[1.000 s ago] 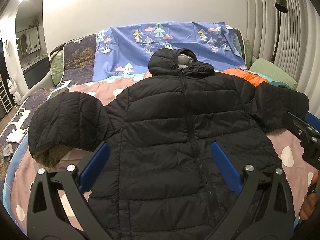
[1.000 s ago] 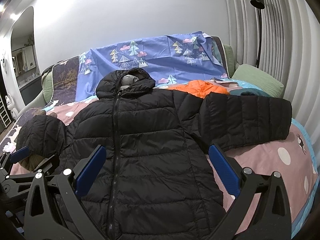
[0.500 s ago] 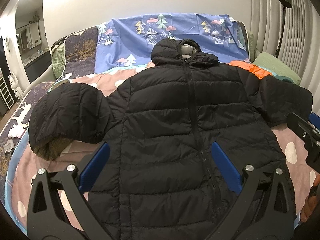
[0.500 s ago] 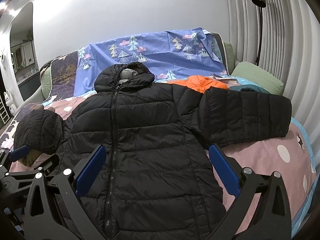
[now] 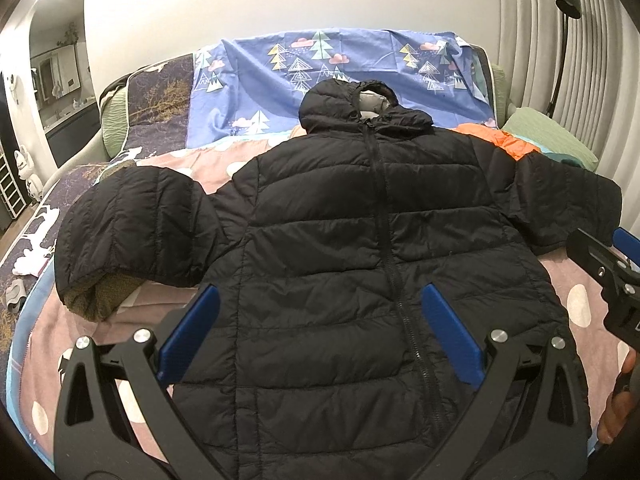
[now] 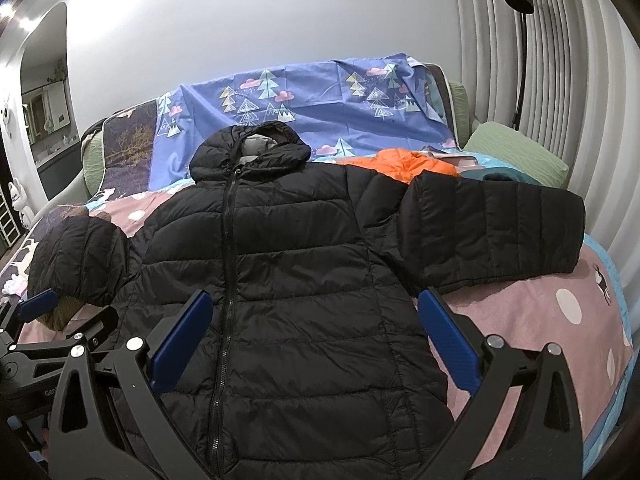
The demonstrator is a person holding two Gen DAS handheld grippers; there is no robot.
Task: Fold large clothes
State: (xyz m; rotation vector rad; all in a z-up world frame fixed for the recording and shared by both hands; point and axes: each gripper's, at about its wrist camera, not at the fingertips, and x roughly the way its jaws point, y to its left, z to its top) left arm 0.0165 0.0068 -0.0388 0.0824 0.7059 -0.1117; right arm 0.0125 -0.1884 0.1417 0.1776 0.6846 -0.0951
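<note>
Where it lies zipped, black jacket (image 5: 340,240) spreads flat

You're in a home bedroom: a bed (image 6: 540,320) with a pink dotted cover, a blue tree-print sheet (image 6: 312,108) over the headboard, a green pillow (image 6: 516,148), a black floor lamp (image 6: 520,0), an arched doorway (image 5: 52,92) at left.

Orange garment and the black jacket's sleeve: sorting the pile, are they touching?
Touching. The right wrist view shows the black jacket's sleeve lying over the edge of the orange garment, no gap between them.
</note>
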